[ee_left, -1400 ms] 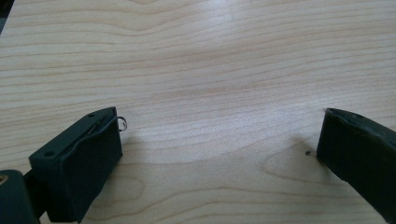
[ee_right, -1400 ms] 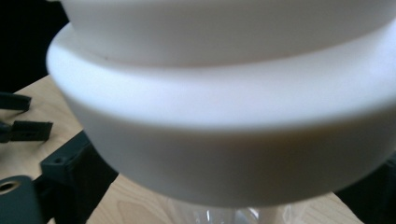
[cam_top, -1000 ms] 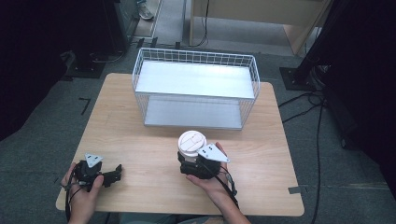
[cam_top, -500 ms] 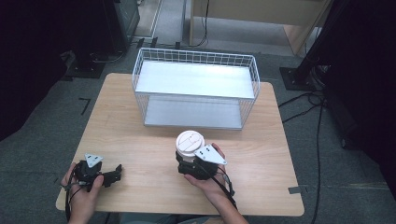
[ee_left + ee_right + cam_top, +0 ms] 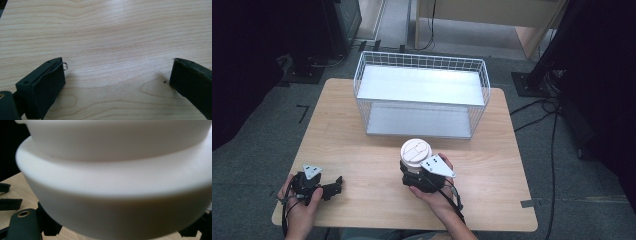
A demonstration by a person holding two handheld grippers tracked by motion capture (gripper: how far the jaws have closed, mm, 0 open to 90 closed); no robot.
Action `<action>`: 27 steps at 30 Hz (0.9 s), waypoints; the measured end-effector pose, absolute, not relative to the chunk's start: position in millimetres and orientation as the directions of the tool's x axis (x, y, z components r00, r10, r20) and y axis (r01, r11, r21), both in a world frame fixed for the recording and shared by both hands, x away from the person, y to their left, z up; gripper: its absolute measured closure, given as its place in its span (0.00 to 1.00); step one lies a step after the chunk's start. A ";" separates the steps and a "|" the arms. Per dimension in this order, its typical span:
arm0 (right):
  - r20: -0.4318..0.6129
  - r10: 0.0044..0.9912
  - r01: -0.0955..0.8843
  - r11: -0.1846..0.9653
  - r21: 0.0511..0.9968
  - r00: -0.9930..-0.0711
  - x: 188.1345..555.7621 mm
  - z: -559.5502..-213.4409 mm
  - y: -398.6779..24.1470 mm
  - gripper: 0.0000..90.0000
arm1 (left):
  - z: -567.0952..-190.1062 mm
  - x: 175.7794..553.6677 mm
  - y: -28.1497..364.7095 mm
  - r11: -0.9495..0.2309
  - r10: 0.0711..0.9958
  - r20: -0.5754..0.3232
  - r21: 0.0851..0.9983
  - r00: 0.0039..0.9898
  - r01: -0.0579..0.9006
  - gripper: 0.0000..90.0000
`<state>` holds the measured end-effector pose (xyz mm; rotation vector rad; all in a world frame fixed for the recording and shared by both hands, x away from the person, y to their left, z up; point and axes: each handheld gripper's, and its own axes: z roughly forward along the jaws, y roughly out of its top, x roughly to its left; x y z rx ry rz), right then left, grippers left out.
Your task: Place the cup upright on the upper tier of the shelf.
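While the left gripper [image 5: 331,187] rests near the table's [image 5: 492,165] near-left corner, jaws spread wide with bare wood between them, the right gripper [image 5: 414,175] stands at near centre, just right of it. Its jaws have just been closing and now clamp the white cup [image 5: 415,152], which sits upright and lidded between them. Judged step: grasp being secured. The wire basket [image 5: 422,62] lies beyond, at the far side, empty. Next move likely calls for a firm hold, then a lift clearing the basket's near rim.
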<state>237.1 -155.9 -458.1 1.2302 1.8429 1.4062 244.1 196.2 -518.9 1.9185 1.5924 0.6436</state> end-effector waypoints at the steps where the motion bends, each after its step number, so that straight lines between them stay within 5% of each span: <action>1: 0.119 0.881 0.344 0.051 0.938 -0.457 237.2 -456.5 -156.9 0.17 | -518.9 244.1 196.2 -0.138 0.984 0.011 0.685 0.179 0.715 0.00; 27: 0.084 0.892 0.253 0.035 0.967 -0.445 237.5 -425.7 -161.5 0.18 | -518.9 244.2 196.3 -0.139 0.984 0.012 0.686 0.180 0.714 0.00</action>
